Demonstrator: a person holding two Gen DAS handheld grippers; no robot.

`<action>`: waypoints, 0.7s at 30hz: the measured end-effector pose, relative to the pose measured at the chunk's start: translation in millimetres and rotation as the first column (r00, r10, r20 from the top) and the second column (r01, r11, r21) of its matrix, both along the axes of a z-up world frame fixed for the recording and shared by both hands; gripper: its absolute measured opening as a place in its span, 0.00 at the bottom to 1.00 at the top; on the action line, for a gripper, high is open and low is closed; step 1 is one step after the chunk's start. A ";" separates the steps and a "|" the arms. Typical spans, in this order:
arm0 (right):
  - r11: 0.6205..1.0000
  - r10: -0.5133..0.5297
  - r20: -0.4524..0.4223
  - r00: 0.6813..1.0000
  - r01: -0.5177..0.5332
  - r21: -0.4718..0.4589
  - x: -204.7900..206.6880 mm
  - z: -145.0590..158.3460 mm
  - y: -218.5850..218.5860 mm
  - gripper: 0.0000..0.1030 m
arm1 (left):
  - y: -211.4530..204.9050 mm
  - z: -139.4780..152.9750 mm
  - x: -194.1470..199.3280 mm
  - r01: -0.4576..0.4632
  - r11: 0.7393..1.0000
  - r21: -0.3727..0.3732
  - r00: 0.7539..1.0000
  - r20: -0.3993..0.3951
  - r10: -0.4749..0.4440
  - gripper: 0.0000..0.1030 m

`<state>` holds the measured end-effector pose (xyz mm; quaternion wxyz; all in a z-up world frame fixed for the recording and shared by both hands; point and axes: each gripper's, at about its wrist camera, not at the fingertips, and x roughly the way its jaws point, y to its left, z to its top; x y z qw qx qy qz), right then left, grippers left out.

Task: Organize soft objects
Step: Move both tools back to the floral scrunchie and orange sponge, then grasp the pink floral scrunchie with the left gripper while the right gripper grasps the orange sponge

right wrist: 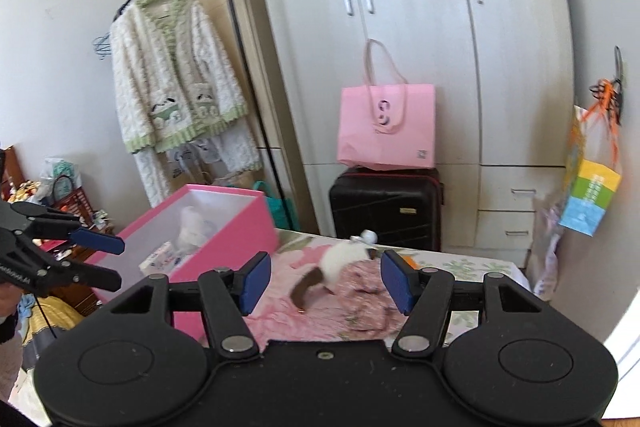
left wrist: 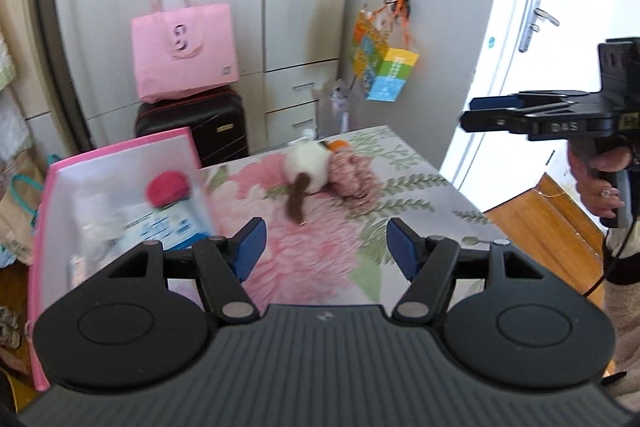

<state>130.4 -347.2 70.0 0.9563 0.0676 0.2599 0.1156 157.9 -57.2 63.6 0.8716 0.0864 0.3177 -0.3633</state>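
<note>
Left gripper [left wrist: 324,247] and right gripper [right wrist: 325,281] — jaws spread, empty — above floral table [left wrist: 312,259]; plush toy [left wrist: 308,173] beside pink box [right wrist: 224,227].

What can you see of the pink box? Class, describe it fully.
The pink box is a rectangular, open-topped container with bright pink outer walls and a white lining; it looks like stiff card. It sits upright on the floral cloth, left of the plush toy and apart from it. Inside lie a red ball, white soft items and a blue-and-white packet. No claw touches it.
</note>
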 end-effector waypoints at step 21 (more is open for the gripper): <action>0.988 0.083 -0.092 0.992 -0.070 0.136 122.3 -92.3 -64.3 0.64 | -131.5 -99.5 63.8 -0.094 0.995 -0.031 0.994 -0.066 0.092 0.64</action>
